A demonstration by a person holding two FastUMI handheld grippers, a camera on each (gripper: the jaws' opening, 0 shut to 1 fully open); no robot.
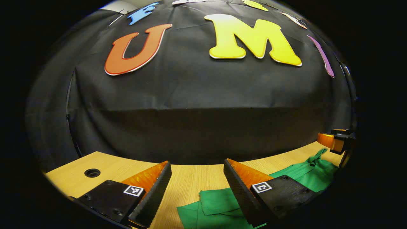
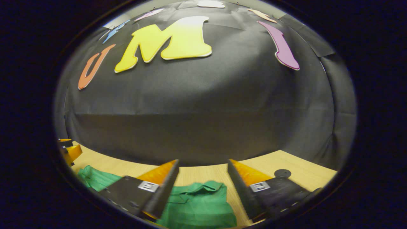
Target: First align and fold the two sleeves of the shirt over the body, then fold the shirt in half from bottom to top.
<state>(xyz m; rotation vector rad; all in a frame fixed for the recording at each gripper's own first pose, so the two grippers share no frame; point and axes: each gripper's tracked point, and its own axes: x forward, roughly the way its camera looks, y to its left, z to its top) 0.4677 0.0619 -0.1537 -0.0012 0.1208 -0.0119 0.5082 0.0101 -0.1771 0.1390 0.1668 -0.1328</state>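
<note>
Left gripper view: left gripper (image 1: 197, 178) low over the bench (image 1: 187, 181), its two fingers spread wide, nothing between them but bare wood. One green shirt (image 1: 219, 206) flat on the bench, below and to the right of the gap; a folded edge just beside the right-hand finger (image 1: 238, 187), partly under it. More of the same shirt (image 1: 305, 173) past that finger, rumpled, reaching toward the far right. One round hole (image 1: 92, 173) in the bench top at far left. At the right rim, part of the right gripper (image 1: 334, 141), above the shirt's far end; cannot tell from here how its fingers stand. Black cloth wall (image 1: 197, 95) behind the bench.

Right gripper view: right gripper (image 2: 202, 178) also low over the bench (image 2: 305, 171), two fingers wide apart, gripping nothing. Shirt (image 2: 197, 203) directly below the gap, collar end (image 2: 203, 186) toward the wall, cloth running under the left-hand finger (image 2: 165, 187). Another patch of the same green cloth (image 2: 95, 178) at lower left, beyond that finger. One dark round spot (image 2: 282, 173) on the bench at right, just above the right-hand finger. At the left rim, a piece of the left gripper (image 2: 68, 151), near the shirt's left end. Same cloth wall (image 2: 203, 127) behind.

Count: one shirt, two grippers, one hole per view.
</note>
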